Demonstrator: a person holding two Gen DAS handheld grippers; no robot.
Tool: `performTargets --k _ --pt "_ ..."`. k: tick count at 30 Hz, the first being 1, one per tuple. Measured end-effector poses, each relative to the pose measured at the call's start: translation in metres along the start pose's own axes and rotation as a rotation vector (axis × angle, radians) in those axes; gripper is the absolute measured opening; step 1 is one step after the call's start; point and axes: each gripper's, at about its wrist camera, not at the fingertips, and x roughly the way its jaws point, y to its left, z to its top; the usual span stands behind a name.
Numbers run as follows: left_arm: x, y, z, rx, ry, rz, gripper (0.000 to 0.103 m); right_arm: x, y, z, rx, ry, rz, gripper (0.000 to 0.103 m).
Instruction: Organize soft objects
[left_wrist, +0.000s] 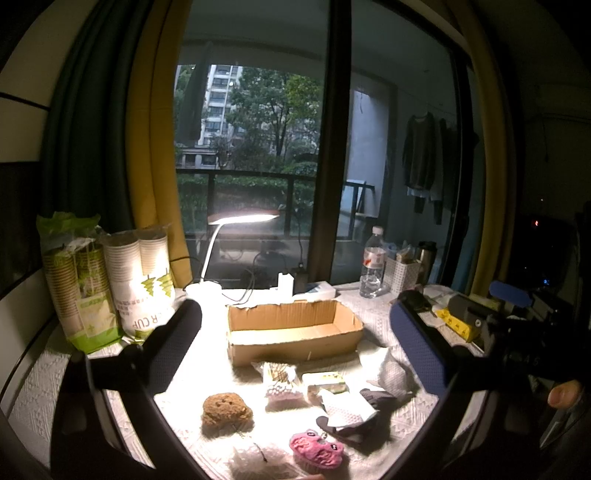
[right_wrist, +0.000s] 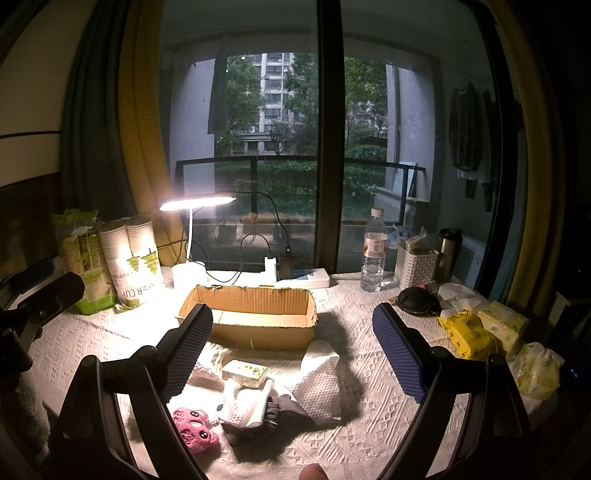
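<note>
An open, empty cardboard box (left_wrist: 295, 345) (right_wrist: 258, 336) stands mid-table under the lamp. In front of it lie soft items: a brown plush (left_wrist: 226, 410), a pink plush (left_wrist: 317, 448) (right_wrist: 194, 430), a clear packet of small pale pieces (left_wrist: 280, 384), a tissue pack (left_wrist: 327, 382) (right_wrist: 245, 373), white cloths (left_wrist: 391, 373) (right_wrist: 319, 380), a grey fabric piece (left_wrist: 365, 417) (right_wrist: 286, 408) and a clump of bubble wrap (left_wrist: 251, 461). My left gripper (left_wrist: 297, 306) hovers open above them, holding nothing. My right gripper (right_wrist: 291, 314) is also open and empty, to the right of the left one.
Sleeves of paper cups (left_wrist: 147, 280) (right_wrist: 133, 258) stand at the back left beside a lit desk lamp (right_wrist: 197, 202). A water bottle (right_wrist: 373, 251), white basket (right_wrist: 415, 266), thermos (right_wrist: 447, 253) and yellow tissue packs (right_wrist: 467, 332) fill the right side. A power strip (right_wrist: 308, 279) lies behind the box.
</note>
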Motion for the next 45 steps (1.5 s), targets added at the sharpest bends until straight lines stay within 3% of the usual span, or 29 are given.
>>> performTargets --k 31,45 --pt "0.000 0.000 -0.001 -0.002 0.005 0.000 0.103 0.002 0.000 -0.002 0.001 0.002 0.000 0.091" --pt "0.033 0.010 -0.030 -0.018 0.146 0.027 0.103 0.035 -0.009 -0.025 0.013 0.090 -0.008 0.091"
